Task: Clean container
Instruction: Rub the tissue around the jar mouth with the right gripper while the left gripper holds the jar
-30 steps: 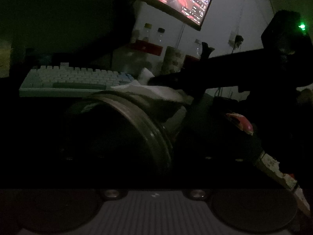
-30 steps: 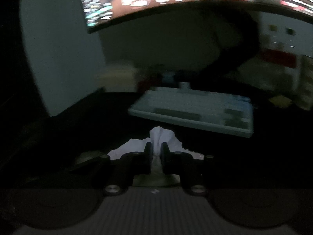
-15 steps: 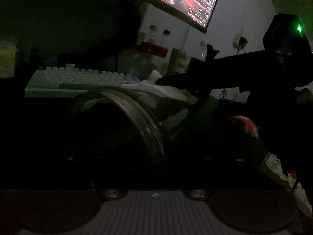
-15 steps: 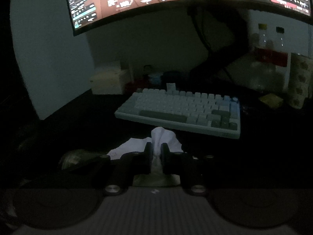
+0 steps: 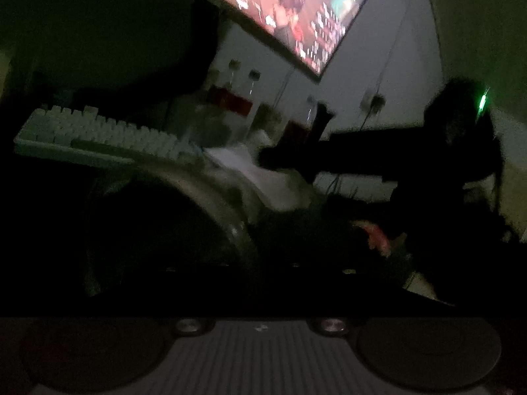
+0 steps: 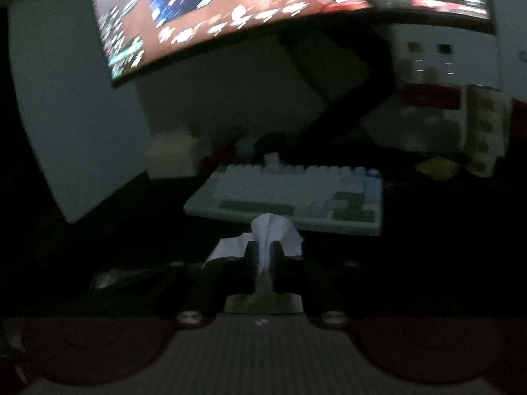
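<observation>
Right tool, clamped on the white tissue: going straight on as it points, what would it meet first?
Probably the keyboard, directly beyond the tissue in the right tool; blur leaves depth uncertain.

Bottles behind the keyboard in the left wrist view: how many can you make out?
3. Two red-labelled bottles stand side by side below the monitor; a third bottle is further right. Darkness and blur may hide more.
</observation>
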`<state>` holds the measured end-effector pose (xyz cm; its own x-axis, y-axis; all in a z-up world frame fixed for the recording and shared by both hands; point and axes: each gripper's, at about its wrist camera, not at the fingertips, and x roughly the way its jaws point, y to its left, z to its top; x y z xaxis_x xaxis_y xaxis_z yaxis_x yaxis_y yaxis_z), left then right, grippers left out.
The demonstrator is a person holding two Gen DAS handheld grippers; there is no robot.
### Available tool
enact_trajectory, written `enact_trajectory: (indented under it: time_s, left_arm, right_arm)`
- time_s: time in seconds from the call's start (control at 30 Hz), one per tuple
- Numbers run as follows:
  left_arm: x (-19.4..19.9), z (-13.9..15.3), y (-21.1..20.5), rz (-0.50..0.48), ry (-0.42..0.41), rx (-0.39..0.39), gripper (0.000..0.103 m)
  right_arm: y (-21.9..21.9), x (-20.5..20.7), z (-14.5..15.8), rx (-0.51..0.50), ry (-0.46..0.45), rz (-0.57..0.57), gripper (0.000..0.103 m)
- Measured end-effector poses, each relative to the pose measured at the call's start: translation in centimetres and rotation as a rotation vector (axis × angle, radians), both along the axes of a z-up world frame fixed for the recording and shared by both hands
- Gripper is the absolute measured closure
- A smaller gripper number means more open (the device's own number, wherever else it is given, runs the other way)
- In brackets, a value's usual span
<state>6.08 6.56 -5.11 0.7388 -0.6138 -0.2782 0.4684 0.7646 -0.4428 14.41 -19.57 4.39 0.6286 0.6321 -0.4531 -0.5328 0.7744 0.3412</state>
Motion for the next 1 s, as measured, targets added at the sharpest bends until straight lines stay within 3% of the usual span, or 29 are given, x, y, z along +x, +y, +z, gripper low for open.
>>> enact_trajectory:
  time_s: [0.13,0.23,0.3,0.33,0.37,0.47,0.53,0.6,0.63,0.83,1.0]
  left_arm:
    - [0.1,0.7,2.4,-0.027,0.036,-0.156,0.098]
    - [0.0,1.2,3.2,-0.009,0.048,-0.178,0.095]
    - [-0.2,1.6,3.5,0.008,0.041,-0.154,0.078]
    - [-0.3,1.8,3.5,0.011,0.035,-0.133,0.05]
    - [-0.6,2.0,3.4,0.012,0.014,-0.093,0.032]
    - [-0.9,2.1,2.1,-0.02,-0.024,0.052,0.032]
    - [-0.4,1.6,1.5,-0.01,0.0,0.1,0.032]
    - [0.5,0.6,1.3,-0.011,0.054,0.111,0.032]
    - [0.9,0.2,1.1,-0.011,0.081,0.116,0.036]
    - [1.1,0.2,1.1,0.022,0.081,0.139,0.036]
    - [1.3,0.2,1.4,0.037,0.089,0.129,0.036]
  right_arm:
    - [-1.1,-0.8,0.8,0.027,-0.019,-0.006,0.093]
    - [-0.5,-1.1,0.9,0.036,-0.015,0.019,0.093]
    - [0.1,-1.1,0.8,0.037,-0.005,0.035,0.093]
    - [0.5,-1.1,0.7,0.038,0.0,0.047,0.093]
    - [0.9,-1.0,0.7,0.037,0.004,0.058,0.093]
    - [2.4,-0.8,0.5,0.035,0.008,0.086,0.093]
    - [3.6,-0.8,0.5,0.029,0.011,0.113,0.093]
    - [4.8,-0.9,0.3,0.02,0.014,0.142,0.093]
    - [5.3,-1.0,0.2,0.018,0.014,0.158,0.093]
    - [7.8,-1.6,-0.3,-0.026,-0.035,0.227,0.093]
    - [7.1,0.5,-0.9,-0.06,-0.011,0.139,0.093]
